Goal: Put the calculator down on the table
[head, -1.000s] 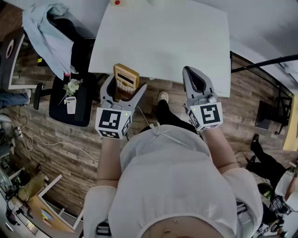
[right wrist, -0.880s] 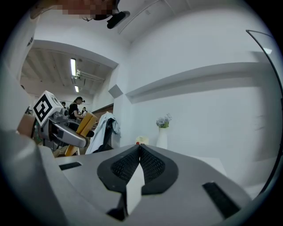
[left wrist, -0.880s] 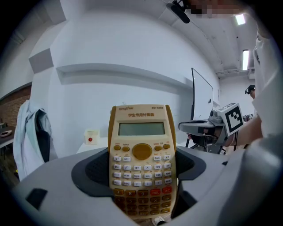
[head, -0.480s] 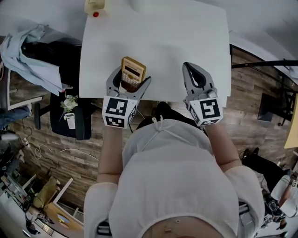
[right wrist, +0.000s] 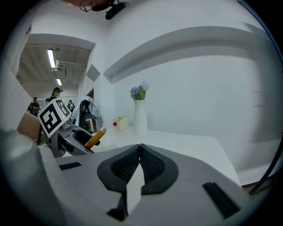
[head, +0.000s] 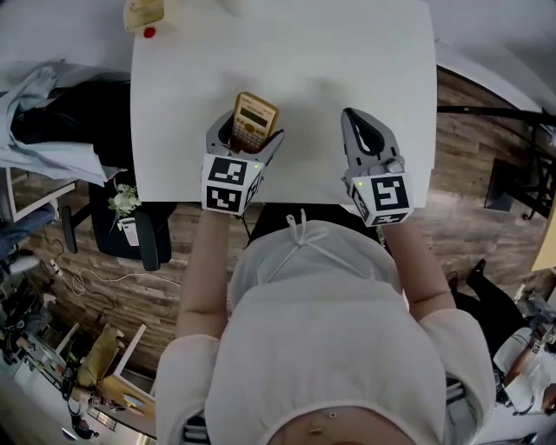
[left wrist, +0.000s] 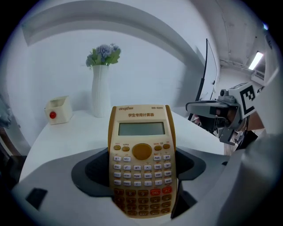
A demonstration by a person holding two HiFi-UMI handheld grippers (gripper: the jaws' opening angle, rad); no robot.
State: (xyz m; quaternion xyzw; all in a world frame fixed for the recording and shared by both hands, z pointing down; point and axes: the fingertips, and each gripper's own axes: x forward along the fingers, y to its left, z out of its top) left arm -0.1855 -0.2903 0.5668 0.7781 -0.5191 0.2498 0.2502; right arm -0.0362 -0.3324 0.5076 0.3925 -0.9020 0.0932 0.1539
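Observation:
A tan calculator [head: 253, 122] stands upright between the jaws of my left gripper [head: 242, 137], which is shut on its lower half, above the near left part of the white table [head: 321, 69]. In the left gripper view the calculator [left wrist: 142, 159] faces me, keys and screen showing. My right gripper [head: 363, 137] hovers over the table's near right part, shut with nothing between its pads [right wrist: 132, 165]. From the right gripper view the calculator [right wrist: 95, 137] shows edge-on at the left.
A cream box with a red button [head: 145, 15] sits at the table's far left corner, and a white vase with flowers [left wrist: 101, 86] stands near it. A dark chair with clothing [head: 52, 130] is left of the table. The person's body fills the near side.
Both grippers have moved forward from the table's near edge to over its surface. The left one has carried the calculator along. The right gripper has stayed shut.

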